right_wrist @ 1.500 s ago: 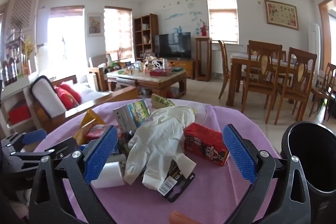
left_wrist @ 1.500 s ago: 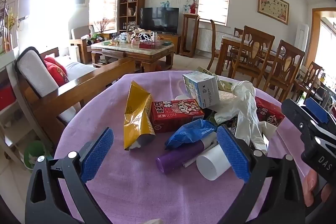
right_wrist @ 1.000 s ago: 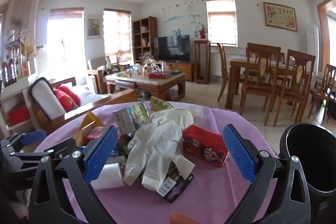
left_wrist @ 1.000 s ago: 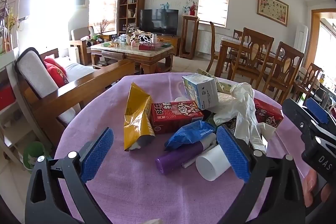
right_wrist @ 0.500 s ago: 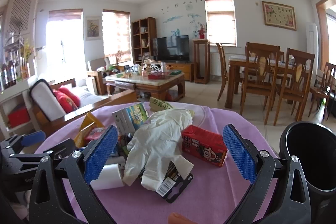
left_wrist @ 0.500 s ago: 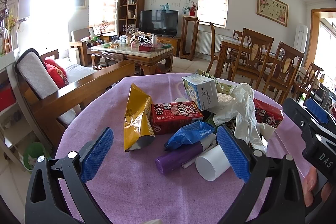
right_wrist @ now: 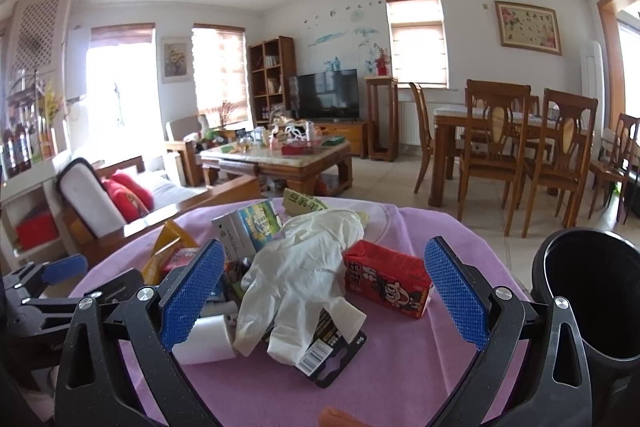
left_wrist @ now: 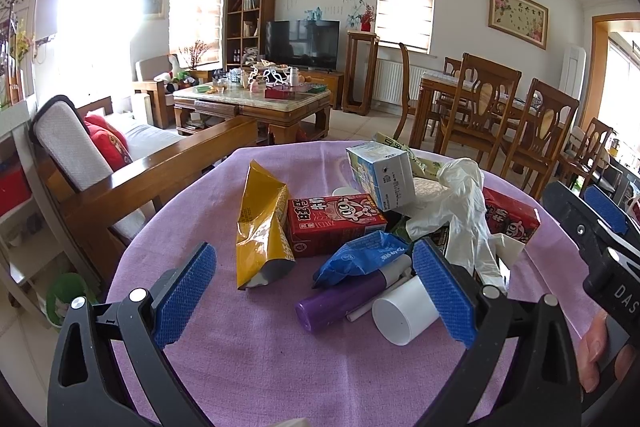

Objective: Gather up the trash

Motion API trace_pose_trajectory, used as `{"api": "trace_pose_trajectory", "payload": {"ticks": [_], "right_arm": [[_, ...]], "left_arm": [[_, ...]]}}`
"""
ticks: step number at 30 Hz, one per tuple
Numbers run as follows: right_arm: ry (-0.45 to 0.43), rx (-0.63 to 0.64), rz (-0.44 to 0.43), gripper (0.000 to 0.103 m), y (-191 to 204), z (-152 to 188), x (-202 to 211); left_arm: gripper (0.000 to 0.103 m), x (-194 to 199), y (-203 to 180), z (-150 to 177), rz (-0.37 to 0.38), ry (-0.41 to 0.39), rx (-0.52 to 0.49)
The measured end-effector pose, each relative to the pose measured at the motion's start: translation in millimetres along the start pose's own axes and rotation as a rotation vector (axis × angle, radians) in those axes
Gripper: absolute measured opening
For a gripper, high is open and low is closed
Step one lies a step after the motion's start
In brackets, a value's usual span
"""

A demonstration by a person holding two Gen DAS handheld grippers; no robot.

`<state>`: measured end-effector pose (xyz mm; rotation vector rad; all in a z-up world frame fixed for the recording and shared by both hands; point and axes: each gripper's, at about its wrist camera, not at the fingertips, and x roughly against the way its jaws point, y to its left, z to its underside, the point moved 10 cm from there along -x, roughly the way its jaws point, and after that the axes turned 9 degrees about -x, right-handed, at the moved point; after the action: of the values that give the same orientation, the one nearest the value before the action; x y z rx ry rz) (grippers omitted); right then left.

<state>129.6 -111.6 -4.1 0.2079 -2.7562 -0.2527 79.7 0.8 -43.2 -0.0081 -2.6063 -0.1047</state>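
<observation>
nothing picked up yet

almost nothing has changed in the last second and a half: left hand-held gripper [left_wrist: 314,289] and right hand-held gripper [right_wrist: 324,297] hover wide open and empty. the trash pile [left_wrist: 372,223] lies untouched on the tabletop [left_wrist: 224,359], bin [right_wrist: 592,307] at its right. "das" shows on the right gripper's body; the red carton [right_wrist: 386,279] reads "00" plus chinese characters.

Round table under a purple cloth [left_wrist: 248,359], strewn with a yellow snack bag [left_wrist: 260,227], red cartons [right_wrist: 386,279], a white glove [right_wrist: 296,275].
</observation>
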Motion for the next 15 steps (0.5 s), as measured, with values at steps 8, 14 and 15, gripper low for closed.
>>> {"api": "trace_pose_trajectory", "payload": {"ticks": [8, 14, 15], "right_arm": [[0.001, -0.016, -0.005, 0.098, -1.4, -1.8, 1.1], [0.001, -0.016, -0.005, 0.098, -1.1, -1.5, 0.6], [0.001, -0.016, -0.005, 0.098, -0.9, -1.6, 0.5]], "left_arm": [[0.098, -0.4, -1.1, 0.8, 0.000, -0.001, -0.002], [0.098, -0.6, -1.4, 1.2, 0.000, -0.002, -0.001], [0.098, -1.1, -1.6, 1.2, -0.001, -0.002, -0.002]]}}
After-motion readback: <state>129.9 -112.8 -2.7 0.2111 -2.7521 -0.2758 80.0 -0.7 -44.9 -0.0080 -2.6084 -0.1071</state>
